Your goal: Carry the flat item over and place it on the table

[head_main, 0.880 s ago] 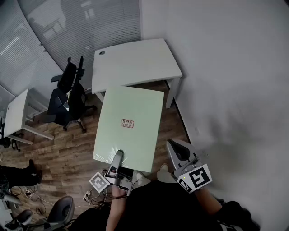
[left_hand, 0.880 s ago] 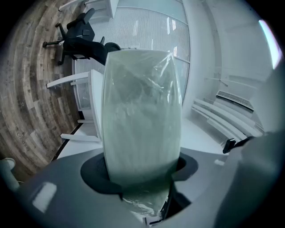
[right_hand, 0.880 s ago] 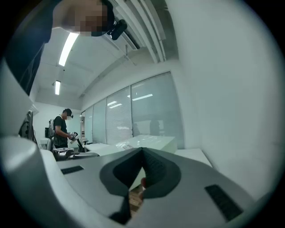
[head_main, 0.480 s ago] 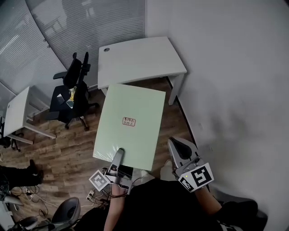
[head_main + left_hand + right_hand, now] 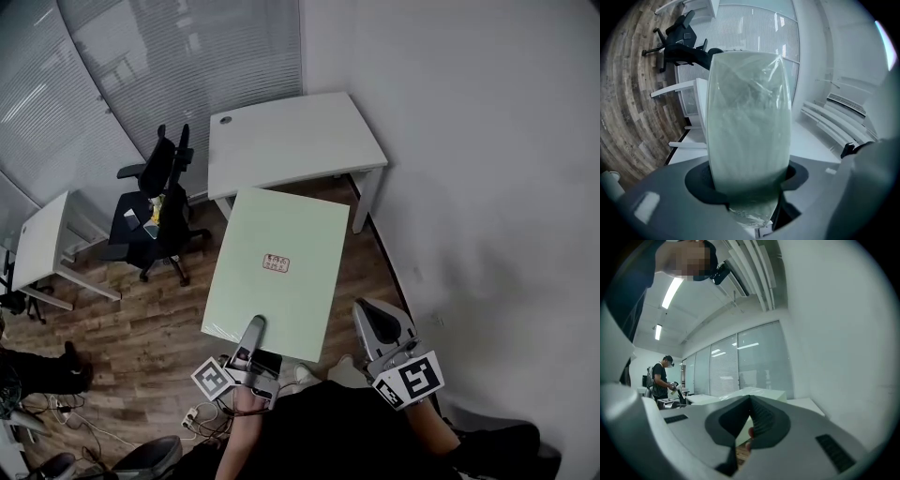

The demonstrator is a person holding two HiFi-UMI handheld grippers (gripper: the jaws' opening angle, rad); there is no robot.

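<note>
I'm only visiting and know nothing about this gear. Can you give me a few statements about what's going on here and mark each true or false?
1. The left gripper holds the pale green board by its near edge. True.
2. The board lies on the white table. False: it is held in the air above the wooden floor, short of the table.
3. The right gripper grips the board too. False: it is beside the board, jaws together, holding nothing.
4. Black office chairs stand to the left of the table. True.
5. A small label sits near the board's middle. True.
</note>
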